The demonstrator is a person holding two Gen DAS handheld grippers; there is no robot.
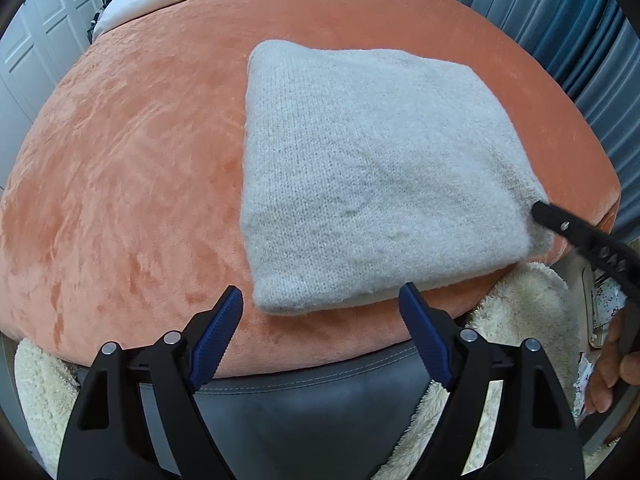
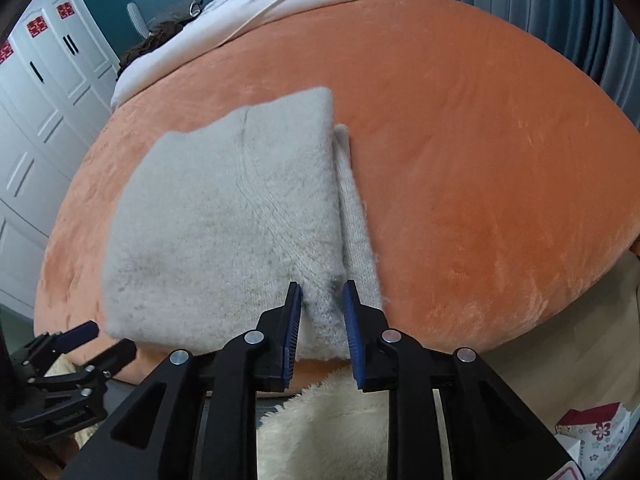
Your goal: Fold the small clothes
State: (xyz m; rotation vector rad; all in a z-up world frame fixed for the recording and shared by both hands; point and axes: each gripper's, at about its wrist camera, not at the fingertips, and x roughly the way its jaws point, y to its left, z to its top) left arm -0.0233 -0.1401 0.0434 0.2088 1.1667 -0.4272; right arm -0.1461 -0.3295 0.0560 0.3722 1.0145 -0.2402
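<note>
Right tool [image 2: 320, 320] pinching folded fuzzy grey knit [image 2: 224, 224].

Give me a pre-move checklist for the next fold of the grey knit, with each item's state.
1. Right gripper pinches the near corner of the grey knit: ok.
2. Left gripper open and holding nothing: ok.
3. Left fingers touching the near edge: not ok, just short of it.
4. Knit lying flat on the orange cover: ok.
5. Layers aligned: not ok, a strip sticks out along the right side.
6. Grip catches every layer: cannot tell.
</note>
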